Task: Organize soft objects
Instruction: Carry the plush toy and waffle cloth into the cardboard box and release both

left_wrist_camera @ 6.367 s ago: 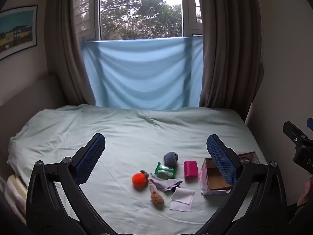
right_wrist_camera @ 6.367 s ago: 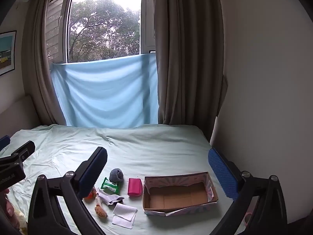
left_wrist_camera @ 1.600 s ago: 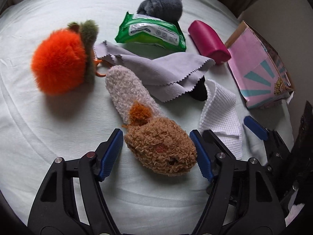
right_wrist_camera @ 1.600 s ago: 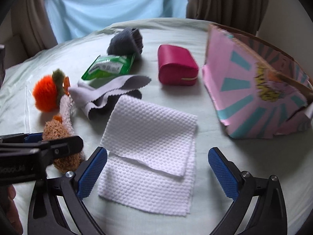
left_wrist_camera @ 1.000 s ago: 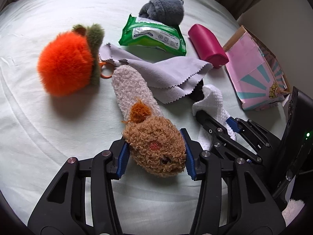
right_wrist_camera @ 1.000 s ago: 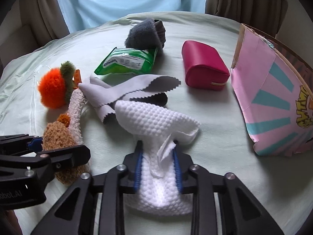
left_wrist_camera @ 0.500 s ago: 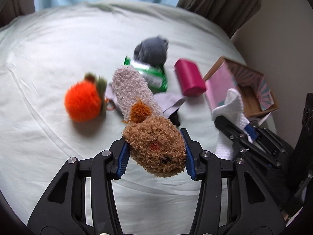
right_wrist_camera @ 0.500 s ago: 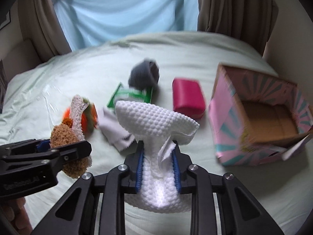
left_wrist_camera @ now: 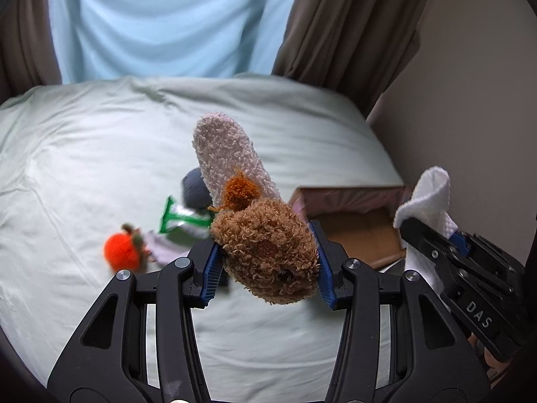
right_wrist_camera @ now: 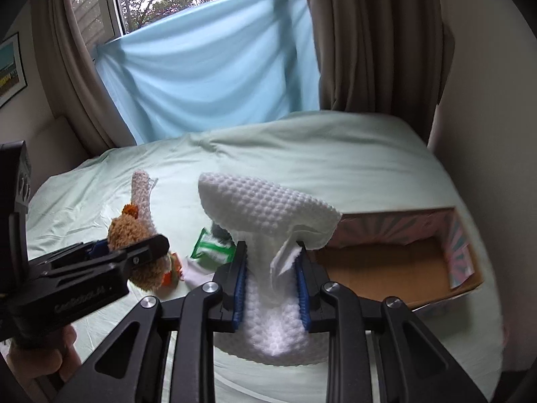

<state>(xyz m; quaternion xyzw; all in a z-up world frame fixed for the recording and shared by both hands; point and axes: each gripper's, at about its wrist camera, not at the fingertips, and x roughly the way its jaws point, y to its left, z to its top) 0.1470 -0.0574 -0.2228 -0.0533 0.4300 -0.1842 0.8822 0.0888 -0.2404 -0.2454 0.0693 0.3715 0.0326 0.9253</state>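
My left gripper (left_wrist_camera: 266, 262) is shut on a brown and cream plush toy (left_wrist_camera: 261, 245) and holds it up above the bed. The toy also shows in the right wrist view (right_wrist_camera: 129, 231). My right gripper (right_wrist_camera: 270, 277) is shut on a white waffle cloth (right_wrist_camera: 265, 208), lifted above the bed; the cloth also shows in the left wrist view (left_wrist_camera: 428, 194). The open pink cardboard box (right_wrist_camera: 402, 265) lies on the bed to the right, its brown inside showing. It appears behind the toy in the left wrist view (left_wrist_camera: 355, 221).
On the pale green bed sheet (left_wrist_camera: 84, 174) lie an orange pompom (left_wrist_camera: 120, 252), a green wipes pack (left_wrist_camera: 183, 221), a grey cloth (left_wrist_camera: 164, 247) and a dark grey sock (left_wrist_camera: 194, 191). The wall (left_wrist_camera: 470, 100) runs close on the right. Curtains (right_wrist_camera: 369, 33) hang behind.
Both grippers have risen higher above the bed with the toy and the cloth, and swung toward the box. The items on the bed look smaller and lower.
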